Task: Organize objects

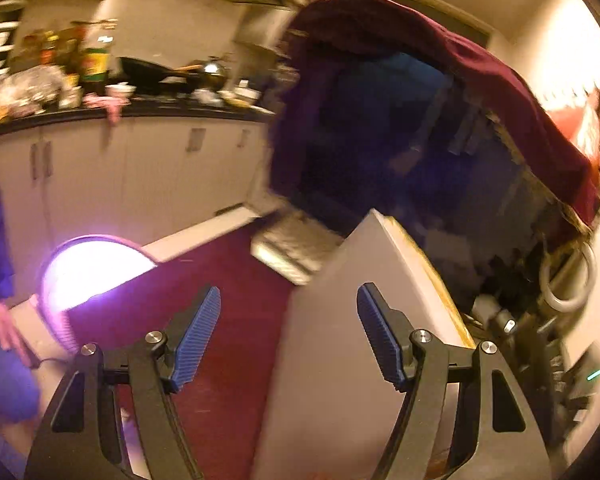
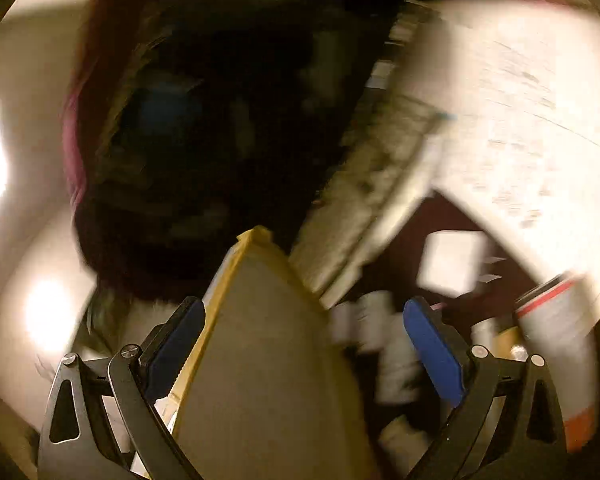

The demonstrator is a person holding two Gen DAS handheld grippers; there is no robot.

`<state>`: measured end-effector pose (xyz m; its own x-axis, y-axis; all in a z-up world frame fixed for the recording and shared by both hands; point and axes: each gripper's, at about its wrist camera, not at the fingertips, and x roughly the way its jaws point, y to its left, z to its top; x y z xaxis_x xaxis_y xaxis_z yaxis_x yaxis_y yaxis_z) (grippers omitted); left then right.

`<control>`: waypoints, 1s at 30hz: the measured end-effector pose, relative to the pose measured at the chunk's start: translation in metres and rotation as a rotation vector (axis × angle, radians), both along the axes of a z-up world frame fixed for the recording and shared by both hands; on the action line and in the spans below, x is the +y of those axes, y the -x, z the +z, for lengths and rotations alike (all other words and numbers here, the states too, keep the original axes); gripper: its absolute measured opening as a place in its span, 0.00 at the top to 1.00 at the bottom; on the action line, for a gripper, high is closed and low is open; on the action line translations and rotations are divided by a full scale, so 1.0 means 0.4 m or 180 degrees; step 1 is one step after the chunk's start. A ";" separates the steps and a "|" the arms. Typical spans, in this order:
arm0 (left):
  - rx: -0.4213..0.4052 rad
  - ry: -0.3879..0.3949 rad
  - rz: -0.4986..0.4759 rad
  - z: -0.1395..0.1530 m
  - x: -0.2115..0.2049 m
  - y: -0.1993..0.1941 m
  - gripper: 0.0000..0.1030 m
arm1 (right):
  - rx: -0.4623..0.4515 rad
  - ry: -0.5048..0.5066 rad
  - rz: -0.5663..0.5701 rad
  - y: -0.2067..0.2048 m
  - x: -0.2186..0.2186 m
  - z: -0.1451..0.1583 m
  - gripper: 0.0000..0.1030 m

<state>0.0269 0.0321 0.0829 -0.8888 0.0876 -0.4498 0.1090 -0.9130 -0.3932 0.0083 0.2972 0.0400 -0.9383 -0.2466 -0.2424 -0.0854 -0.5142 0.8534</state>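
Note:
In the left wrist view, my left gripper (image 1: 289, 326) is open, blue pads wide apart. A pale flat board with a yellow edge (image 1: 340, 360) rises between and behind the fingers; I cannot tell whether it touches a pad. In the right wrist view, my right gripper (image 2: 304, 340) is open too. A yellow-edged panel (image 2: 268, 340) stands between its fingers, close to the left pad (image 2: 176, 344). Blurred white objects (image 2: 388, 340) lie near the right pad. A large sheet of paper (image 2: 520, 120) is at the upper right.
A dark red cloth (image 1: 440, 64) drapes over a dark cluttered frame. A dark red mat (image 1: 204, 300) covers the floor. A glowing round lamp (image 1: 88, 272) sits at the left. White cabinets (image 1: 132, 176) carry a crowded counter. A red-banded white container (image 2: 556, 344) stands at the right.

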 end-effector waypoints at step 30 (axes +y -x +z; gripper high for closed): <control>-0.0674 0.1342 -0.0240 -0.135 -0.013 -0.039 0.26 | -0.0184 -0.2074 0.1445 -0.138 -0.180 -0.095 0.04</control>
